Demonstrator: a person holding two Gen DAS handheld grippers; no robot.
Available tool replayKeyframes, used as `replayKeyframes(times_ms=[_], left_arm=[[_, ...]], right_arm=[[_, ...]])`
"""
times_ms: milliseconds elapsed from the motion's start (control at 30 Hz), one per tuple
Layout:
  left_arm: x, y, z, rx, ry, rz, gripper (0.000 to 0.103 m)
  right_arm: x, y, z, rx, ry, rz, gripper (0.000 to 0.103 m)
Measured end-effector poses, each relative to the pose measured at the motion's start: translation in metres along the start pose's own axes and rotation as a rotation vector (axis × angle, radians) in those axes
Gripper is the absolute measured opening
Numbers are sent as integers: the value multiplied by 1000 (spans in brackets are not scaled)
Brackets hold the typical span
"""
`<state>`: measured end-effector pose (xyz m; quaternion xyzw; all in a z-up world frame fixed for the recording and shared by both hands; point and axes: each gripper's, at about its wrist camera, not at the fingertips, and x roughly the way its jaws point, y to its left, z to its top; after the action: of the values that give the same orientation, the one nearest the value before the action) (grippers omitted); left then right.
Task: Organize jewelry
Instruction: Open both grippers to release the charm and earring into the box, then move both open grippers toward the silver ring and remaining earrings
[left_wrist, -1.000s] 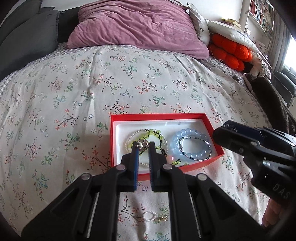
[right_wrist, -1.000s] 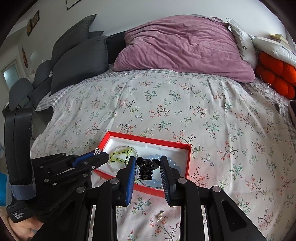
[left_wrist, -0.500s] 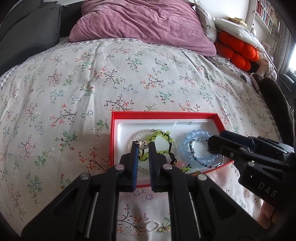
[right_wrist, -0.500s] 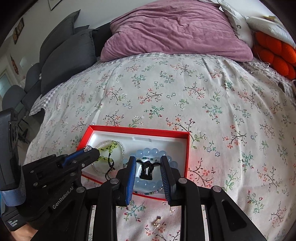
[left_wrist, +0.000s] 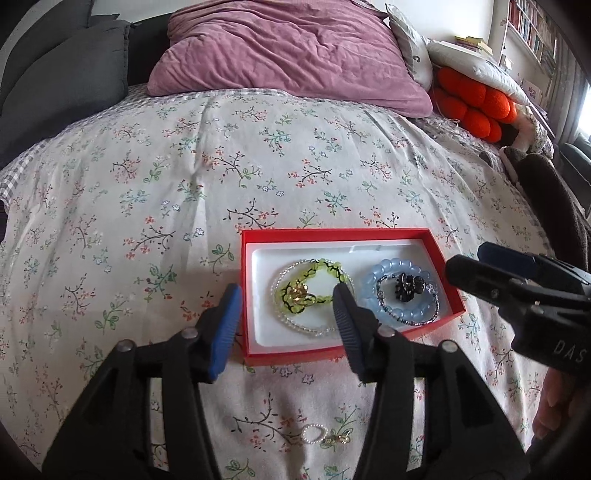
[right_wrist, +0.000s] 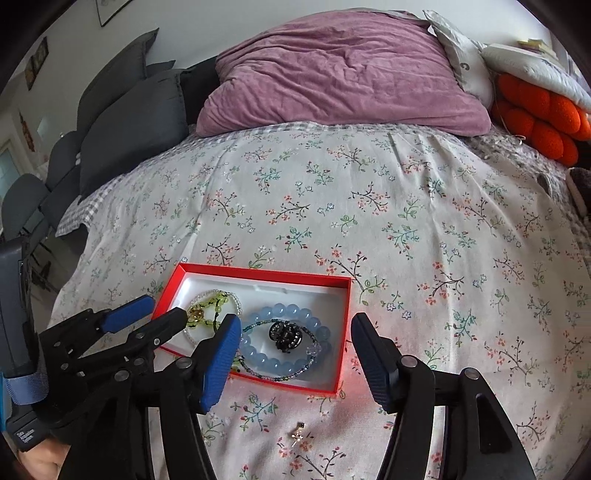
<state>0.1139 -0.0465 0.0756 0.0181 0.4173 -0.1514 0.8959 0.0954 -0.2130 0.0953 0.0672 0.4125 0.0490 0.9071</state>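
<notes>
A red box (left_wrist: 255, 291) with a white liner lies on the floral bedspread; it also shows in the right wrist view (right_wrist: 258, 275). Inside lie a green and clear bead bracelet (left_wrist: 325, 267) with a gold piece (left_wrist: 297, 293) on it, and a blue bead bracelet (left_wrist: 391, 264) with a black clip (left_wrist: 408, 286) in its middle. My left gripper (left_wrist: 288, 306) is open and empty over the box's left half. My right gripper (right_wrist: 295, 339) is open and empty over the blue bracelet (right_wrist: 288, 310) and black clip (right_wrist: 284, 334).
A small pearl ring and a gold earring (left_wrist: 325, 435) lie on the bedspread near me, below the box. Another small earring (right_wrist: 297, 435) lies in front of the box in the right wrist view. A purple pillow (left_wrist: 288, 51) and orange cushion (left_wrist: 472, 103) sit at the far end.
Both grippers have opened. The left let the gold piece go onto the green bracelet; the right let the black clip go inside the blue bracelet.
</notes>
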Motion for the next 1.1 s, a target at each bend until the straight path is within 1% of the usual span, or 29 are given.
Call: replayKeyframes(times_ms=[67,100,133,167,300,367,500,667,933,1100], left_arm=[[-5,3,-1,-5,6,7,71],[-7,5,-2,-11,11,8,74],[-9,6,-3,-17,15,11,80],[-12,8,-4,-23,19,14,85],[-19,14,-9,-47,57,9,91],[-23,16,-13,-58,71,18,96],[-30,17,-21,-52,97,29,98],[-36,18,-33,-42,151,7,98],[-46,17,-49,4,192,-9,98],[-45,18,-61,23,222,-25,98]], right_arm=[[-6,-2,0,3,-3,-6,65],[-9,-3,-1,3,-3,-7,66],[-11,-3,-1,0,-4,-8,69],[-14,-3,-2,-4,-5,-10,71],[-25,-1,-8,-23,1,-15,75],[-31,-1,-11,-26,3,-17,78],[-41,3,-17,-48,6,-31,80],[-48,5,-28,-83,24,-41,81],[-50,7,-49,-127,84,-56,81],[-46,6,-61,-148,114,-72,81]])
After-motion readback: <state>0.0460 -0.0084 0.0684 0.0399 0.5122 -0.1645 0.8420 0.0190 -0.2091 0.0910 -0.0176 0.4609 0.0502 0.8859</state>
